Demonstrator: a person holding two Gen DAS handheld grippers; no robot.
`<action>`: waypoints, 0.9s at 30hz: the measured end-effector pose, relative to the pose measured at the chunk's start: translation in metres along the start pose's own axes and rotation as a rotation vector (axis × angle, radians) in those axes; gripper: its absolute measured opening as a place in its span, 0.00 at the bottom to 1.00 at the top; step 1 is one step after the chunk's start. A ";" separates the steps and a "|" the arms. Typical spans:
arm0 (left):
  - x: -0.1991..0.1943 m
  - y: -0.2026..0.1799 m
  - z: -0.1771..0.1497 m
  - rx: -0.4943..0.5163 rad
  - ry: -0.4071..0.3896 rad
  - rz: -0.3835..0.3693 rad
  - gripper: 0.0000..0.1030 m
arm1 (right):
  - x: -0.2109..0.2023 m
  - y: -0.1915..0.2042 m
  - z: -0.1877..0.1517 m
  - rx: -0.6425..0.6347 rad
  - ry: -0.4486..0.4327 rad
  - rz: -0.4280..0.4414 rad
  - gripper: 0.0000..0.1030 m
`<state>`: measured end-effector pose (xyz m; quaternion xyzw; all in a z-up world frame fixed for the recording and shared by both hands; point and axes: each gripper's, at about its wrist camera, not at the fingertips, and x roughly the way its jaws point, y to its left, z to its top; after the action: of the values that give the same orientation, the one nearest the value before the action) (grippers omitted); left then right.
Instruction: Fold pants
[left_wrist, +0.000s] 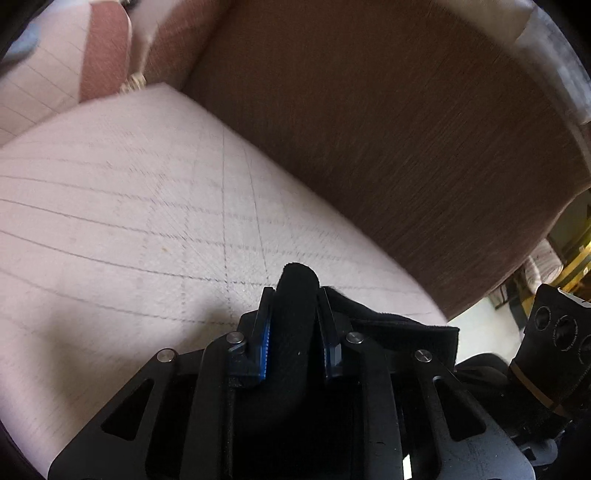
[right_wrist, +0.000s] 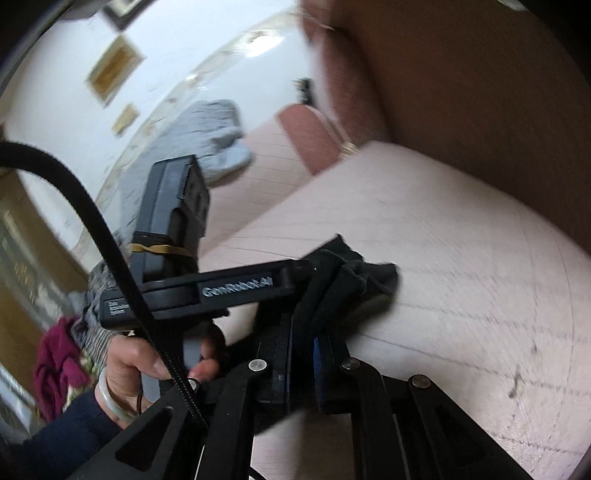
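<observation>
The black pants are pinched between the blue-padded fingers of my left gripper, a fold of cloth sticking out past the tips, held above the pale checked sofa seat. My right gripper is shut on another bunch of the black pants, close beside the left gripper body, which shows in the right wrist view with the hand that holds it. Most of the pants hang below, out of sight.
The brown sofa backrest rises behind the seat. A second pale seat cushion with a reddish armrest and a grey garment lie to the left. A maroon cloth is at lower left.
</observation>
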<state>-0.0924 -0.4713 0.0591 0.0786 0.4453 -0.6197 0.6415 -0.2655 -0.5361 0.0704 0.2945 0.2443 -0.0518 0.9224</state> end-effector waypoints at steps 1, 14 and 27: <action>-0.014 0.001 0.000 -0.010 -0.026 0.001 0.18 | -0.001 0.011 0.003 -0.030 -0.005 0.009 0.08; -0.244 0.099 -0.123 -0.404 -0.372 0.241 0.70 | 0.065 0.189 -0.054 -0.493 0.149 0.281 0.08; -0.271 0.117 -0.233 -0.636 -0.329 0.355 0.71 | 0.088 0.141 -0.062 -0.364 0.302 0.280 0.51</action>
<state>-0.0571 -0.0967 0.0495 -0.1484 0.4856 -0.3348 0.7938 -0.1810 -0.3807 0.0571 0.1590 0.3415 0.1655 0.9114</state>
